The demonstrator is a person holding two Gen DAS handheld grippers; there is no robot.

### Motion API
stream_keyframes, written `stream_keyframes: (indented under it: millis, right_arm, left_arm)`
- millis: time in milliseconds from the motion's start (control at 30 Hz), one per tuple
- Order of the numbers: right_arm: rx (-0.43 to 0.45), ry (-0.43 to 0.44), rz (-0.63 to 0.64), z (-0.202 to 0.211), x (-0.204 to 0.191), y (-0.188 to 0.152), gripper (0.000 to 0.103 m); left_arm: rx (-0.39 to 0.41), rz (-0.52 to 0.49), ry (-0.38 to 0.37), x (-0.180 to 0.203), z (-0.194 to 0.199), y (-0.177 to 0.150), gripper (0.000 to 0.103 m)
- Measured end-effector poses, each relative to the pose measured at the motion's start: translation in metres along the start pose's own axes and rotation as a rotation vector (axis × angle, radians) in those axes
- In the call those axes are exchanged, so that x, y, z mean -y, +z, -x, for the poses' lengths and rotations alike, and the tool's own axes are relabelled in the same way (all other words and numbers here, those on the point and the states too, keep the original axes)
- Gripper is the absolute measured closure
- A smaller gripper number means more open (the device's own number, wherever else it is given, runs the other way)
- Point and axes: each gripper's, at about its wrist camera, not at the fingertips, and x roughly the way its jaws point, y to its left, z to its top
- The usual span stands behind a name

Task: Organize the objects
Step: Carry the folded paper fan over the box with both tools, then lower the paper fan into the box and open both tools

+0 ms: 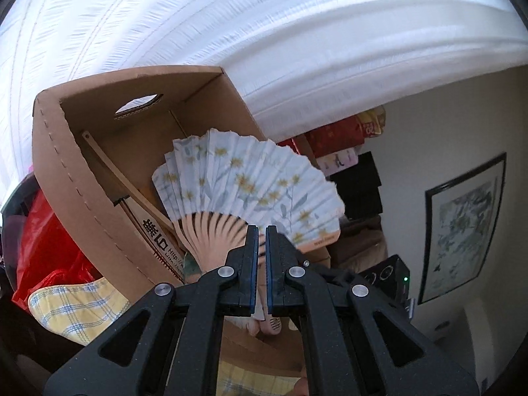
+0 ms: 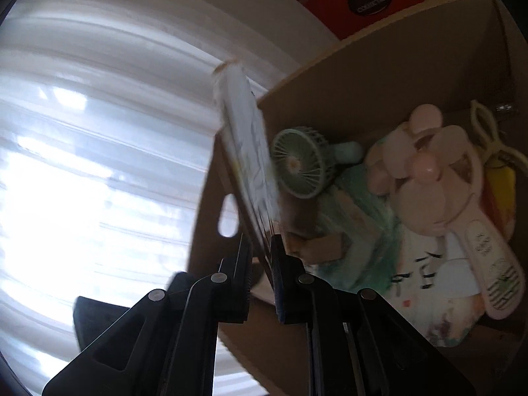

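Both grippers, left (image 1: 262, 231) and right (image 2: 260, 241), pinch the half-spread paper fan (image 1: 250, 188) over the cardboard box (image 1: 66, 171), already holding small fans, so stowing remains.

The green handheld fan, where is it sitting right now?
In the right wrist view, the green handheld fan lies inside the cardboard box, just right of the folding fan and left of the pink fan.
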Motion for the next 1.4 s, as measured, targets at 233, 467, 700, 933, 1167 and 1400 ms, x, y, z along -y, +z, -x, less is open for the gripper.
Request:
stream_keyframes:
  millis: [233, 467, 700, 933, 1167, 1400]
  right_arm:
    - [-0.076, -0.044, -0.055, -0.021, 0.013, 0.006, 0.091]
    - [-0.081, -0.158, 0.023, -0.001, 0.016, 0.009, 0.063]
    - [-0.052, -0.202, 0.087, 0.034, 0.016, 0.009, 0.060]
    - [-0.003, -0.246, 0.134, 0.070, 0.005, 0.006, 0.052]
    - [0.013, -0.264, 0.201, 0.098, 0.003, 0.001, 0.040]
    - [0.056, -0.314, 0.263, 0.122, 0.000, -0.001, 0.038]
  left_arm:
    - [-0.033, -0.069, 0.054, 0.013, 0.002, -0.001, 0.101]
    - [-0.079, -0.127, 0.119, 0.019, -0.006, -0.009, 0.089]
    - [-0.108, -0.182, 0.163, 0.030, -0.011, -0.021, 0.072]
    - [-0.140, -0.281, 0.226, 0.051, -0.015, -0.036, 0.061]
    - [-0.144, -0.334, 0.255, 0.072, -0.016, -0.045, 0.044]
    - [-0.153, -0.422, 0.299, 0.092, -0.017, -0.057, 0.043]
